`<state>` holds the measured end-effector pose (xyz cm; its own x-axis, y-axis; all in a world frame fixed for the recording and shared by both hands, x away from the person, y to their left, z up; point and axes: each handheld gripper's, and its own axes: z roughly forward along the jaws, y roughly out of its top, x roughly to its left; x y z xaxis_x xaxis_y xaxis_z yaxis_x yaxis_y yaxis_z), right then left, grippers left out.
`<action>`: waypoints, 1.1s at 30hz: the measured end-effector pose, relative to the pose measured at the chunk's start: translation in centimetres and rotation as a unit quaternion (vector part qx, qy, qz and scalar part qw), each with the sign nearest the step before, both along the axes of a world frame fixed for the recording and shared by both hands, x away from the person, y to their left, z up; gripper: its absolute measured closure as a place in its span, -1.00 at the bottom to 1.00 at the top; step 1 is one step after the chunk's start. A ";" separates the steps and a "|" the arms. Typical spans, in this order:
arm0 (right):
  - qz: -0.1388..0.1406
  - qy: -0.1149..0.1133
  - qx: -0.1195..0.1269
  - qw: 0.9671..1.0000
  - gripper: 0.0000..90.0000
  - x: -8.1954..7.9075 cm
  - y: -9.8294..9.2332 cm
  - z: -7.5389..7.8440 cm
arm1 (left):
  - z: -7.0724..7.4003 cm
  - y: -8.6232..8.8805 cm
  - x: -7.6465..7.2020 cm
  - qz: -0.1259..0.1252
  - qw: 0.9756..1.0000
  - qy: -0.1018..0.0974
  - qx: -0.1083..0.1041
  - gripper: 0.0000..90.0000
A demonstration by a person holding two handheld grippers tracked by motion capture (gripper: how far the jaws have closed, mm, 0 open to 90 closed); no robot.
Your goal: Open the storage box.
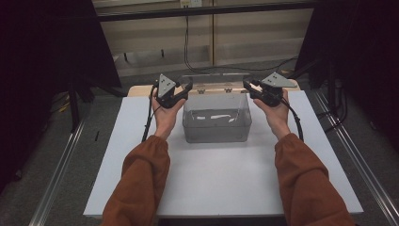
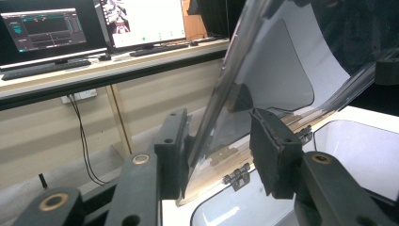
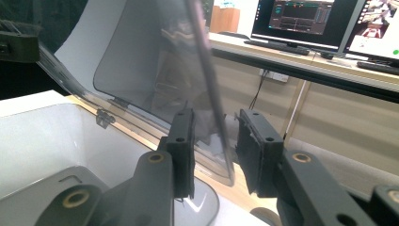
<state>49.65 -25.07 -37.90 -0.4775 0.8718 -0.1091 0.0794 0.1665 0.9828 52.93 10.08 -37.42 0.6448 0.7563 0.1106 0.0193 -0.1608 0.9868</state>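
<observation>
A clear plastic box [image 1: 216, 125] stands on the white table top, its hinged clear lid [image 1: 214, 81] raised upright at the back. My left gripper [image 1: 186, 87] is at the lid's left edge and my right gripper [image 1: 248, 84] at its right edge. In the left gripper view the lid [image 2: 273, 61] passes between the jaws of the left gripper [image 2: 219, 117], close to the left jaw, with a gap to the other. In the right gripper view the lid's edge [image 3: 211, 94] stands between the jaws of the right gripper [image 3: 219, 115], with space on both sides. Both grippers are open.
The white table top [image 1: 216, 183] lies around the box. Two small hinges [image 2: 237, 175] join the lid to the box. Behind the table is a bench with monitors [image 2: 47, 30] and a hanging cable [image 1: 186, 42]. Metal rails [image 1: 61, 165] run along the floor on both sides.
</observation>
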 end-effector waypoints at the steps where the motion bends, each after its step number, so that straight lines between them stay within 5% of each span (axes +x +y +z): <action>1: 0.000 0.001 -0.002 1.000 0.49 0.1 0.1 0.0 | 0.0 0.1 0.0 0.000 1.000 0.000 0.005 0.30; 10: 0.000 0.009 -0.015 1.000 0.48 1.0 0.1 -0.8 | 0.2 0.0 0.4 0.002 1.000 0.000 0.001 0.33; 18: 0.000 0.013 -0.001 1.000 0.33 2.0 0.2 -0.9 | 0.1 0.3 0.8 0.000 1.000 -0.001 -0.003 0.37; 33: 0.013 0.022 0.016 1.000 0.45 3.2 0.4 -1.2 | -0.3 0.7 2.1 0.015 1.000 0.005 0.008 0.36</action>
